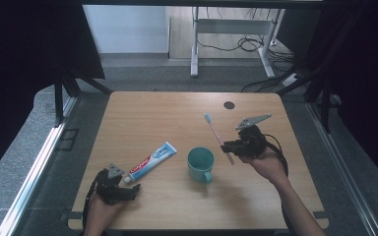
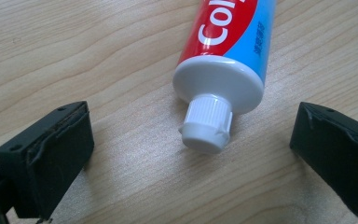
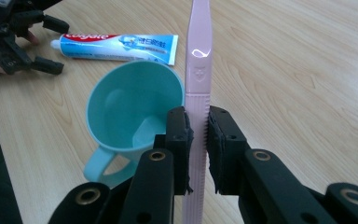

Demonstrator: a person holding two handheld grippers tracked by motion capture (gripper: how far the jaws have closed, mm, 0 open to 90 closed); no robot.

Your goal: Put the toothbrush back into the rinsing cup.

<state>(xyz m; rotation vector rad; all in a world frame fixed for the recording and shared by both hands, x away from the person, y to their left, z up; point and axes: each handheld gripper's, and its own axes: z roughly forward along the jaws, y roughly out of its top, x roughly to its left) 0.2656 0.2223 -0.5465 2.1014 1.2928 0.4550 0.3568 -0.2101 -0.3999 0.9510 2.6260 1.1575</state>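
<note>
high view: my right hand-held gripper is clamped on the toothbrush, lifted off the surface, just right of the cup; brush head points away from me. my left hand-held gripper sits at the near left, at the cap end of the toothpaste, which lies flat left of the cup.

left gripper view: jaws apart, one each side of the white cap, neither touching it. tube rests on the wood.

right gripper view: both pads pinch the pink handle, which runs straight up between them. cup sits below and left, upright, handle toward me. toothpaste beyond it, left hand-held gripper at its cap.
</note>
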